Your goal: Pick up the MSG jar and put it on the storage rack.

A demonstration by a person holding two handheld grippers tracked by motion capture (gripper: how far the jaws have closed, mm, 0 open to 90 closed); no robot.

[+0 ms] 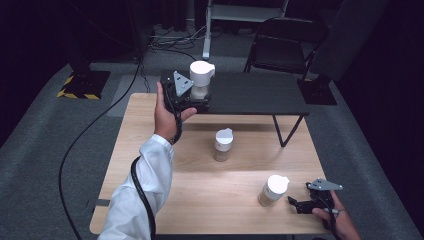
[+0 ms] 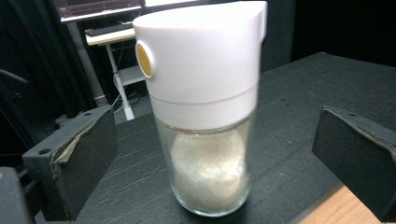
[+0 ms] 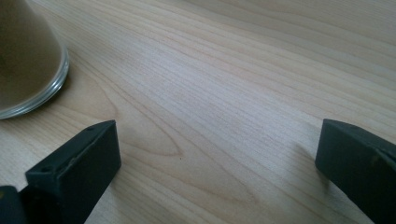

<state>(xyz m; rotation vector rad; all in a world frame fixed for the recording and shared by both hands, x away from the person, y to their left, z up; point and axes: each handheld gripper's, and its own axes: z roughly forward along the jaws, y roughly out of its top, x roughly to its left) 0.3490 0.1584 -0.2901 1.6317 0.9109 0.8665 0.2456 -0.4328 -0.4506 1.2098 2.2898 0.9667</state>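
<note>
The left gripper [image 1: 197,102] sits at the far left of the scene, at the near edge of the black side table [image 1: 260,95], and its jaws stand wide apart. Between them stands a glass shaker jar [image 2: 208,154] with a tall white cap [image 2: 203,60] — upright on the black tabletop, centred in the gap, with clear space to each jaw in the left gripper view. Neither pad presses on the glass. The jar holds a pale powder in its lower part, and a small yellow button [image 2: 144,59] shows on the cap's left side. From the high view the same jar [image 1: 201,80] rises just beyond the gripper's grey plate, near the black table's left end.

The right gripper [image 1: 300,205] rests low at the near right corner of the wooden table [image 1: 165,210], held in the person's right hand [image 1: 340,222]. Its jaws are also spread wide, with bare wood between them. A second white-capped jar [image 1: 272,191] stands just to its left — in the right gripper view its glass base [image 3: 28,60] shows at the upper left, apart from the jaws.

A third jar [image 1: 222,145] stands upright near the middle of the wooden table, well apart from both grippers.
</note>
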